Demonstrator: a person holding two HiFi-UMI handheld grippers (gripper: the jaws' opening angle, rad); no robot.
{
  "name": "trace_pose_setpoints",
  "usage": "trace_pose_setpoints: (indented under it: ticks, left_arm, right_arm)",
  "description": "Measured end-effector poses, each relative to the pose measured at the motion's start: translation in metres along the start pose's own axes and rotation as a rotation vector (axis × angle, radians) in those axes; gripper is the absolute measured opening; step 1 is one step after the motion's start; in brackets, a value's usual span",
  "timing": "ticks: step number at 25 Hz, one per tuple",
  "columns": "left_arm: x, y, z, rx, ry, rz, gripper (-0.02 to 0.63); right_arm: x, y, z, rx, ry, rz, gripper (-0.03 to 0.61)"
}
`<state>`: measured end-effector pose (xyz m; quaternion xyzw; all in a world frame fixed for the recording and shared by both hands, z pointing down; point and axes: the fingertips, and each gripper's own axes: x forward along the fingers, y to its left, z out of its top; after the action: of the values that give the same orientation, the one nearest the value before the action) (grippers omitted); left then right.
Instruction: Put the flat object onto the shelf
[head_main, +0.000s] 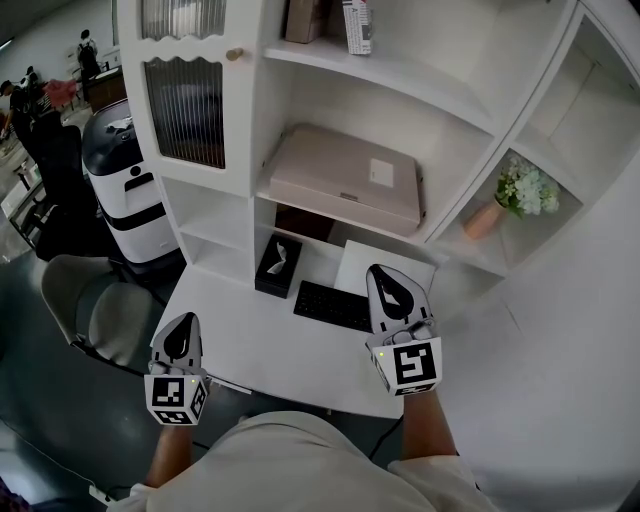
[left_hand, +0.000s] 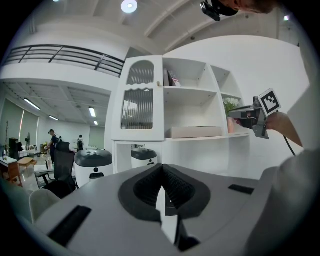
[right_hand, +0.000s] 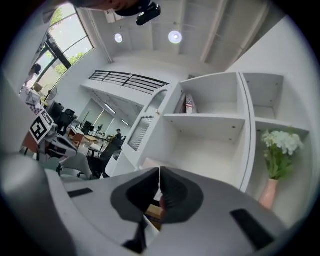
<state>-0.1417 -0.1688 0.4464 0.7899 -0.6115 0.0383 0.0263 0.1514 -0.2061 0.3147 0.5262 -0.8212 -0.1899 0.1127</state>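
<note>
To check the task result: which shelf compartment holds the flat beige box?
The middle shelf, above the keyboard, holds the flat beige box. The shelf over it has upright books; the right compartment, a flower vase.

Two tongs are in view, the left tongs (head_main: 183, 322) and the right tongs (head_main: 384, 272). There is one flat beige box (head_main: 345, 178), one brown box (head_main: 303, 20) and one printed carton (head_main: 358, 25). One vase of flowers (head_main: 483, 220) shows. The desk (head_main: 250, 345) carries three things: one keyboard (head_main: 333, 305), one black tissue box (head_main: 278, 263) and one white sheet (head_main: 355, 262). There is one grey chair (head_main: 100, 300). The head view shows one domed machine (head_main: 125, 180); the left gripper view seems to show two.
</note>
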Motion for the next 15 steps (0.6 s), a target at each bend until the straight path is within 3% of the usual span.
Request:
trace_pose_setpoints:
  ticks: [15]
  left_arm:
    - [0.003,-0.003,0.002,0.009,0.000,-0.002,0.000]
  right_arm:
    - [-0.018,-0.004,-0.020,0.144,-0.007,-0.037,0.003]
